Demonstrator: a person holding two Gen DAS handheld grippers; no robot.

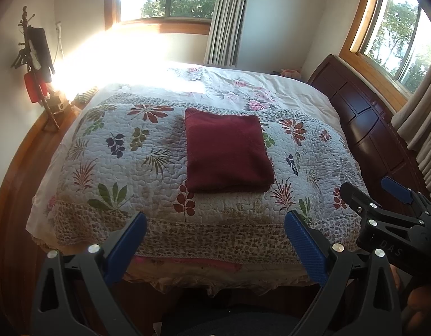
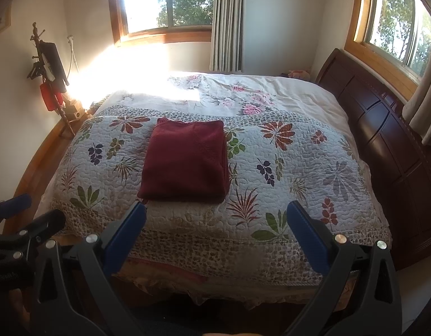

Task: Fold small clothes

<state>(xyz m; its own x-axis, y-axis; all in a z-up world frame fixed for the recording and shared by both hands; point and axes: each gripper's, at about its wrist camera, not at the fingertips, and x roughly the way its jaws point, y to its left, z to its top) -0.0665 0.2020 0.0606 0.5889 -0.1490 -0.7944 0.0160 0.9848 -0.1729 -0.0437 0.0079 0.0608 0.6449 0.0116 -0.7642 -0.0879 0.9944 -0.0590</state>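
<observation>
A dark red garment (image 1: 228,152) (image 2: 186,161) lies folded into a neat rectangle on the floral quilt (image 1: 125,156) (image 2: 285,168) of the bed. My left gripper (image 1: 215,218) hangs open over the bed's foot, well short of the garment, with nothing between its blue pads. My right gripper (image 2: 215,208) is also open and holds nothing; its left pad sits just in front of the garment's near corner in the view. The right gripper (image 1: 375,187) shows at the right edge of the left wrist view, and the left gripper (image 2: 22,210) at the lower left of the right wrist view.
A dark wooden headboard (image 1: 364,117) (image 2: 383,140) runs along the bed's right side under a window. A coat stand (image 1: 37,64) (image 2: 50,75) with hanging items stands at the left wall. Curtains (image 1: 226,16) hang beside the far window. Wooden floor borders the bed's left.
</observation>
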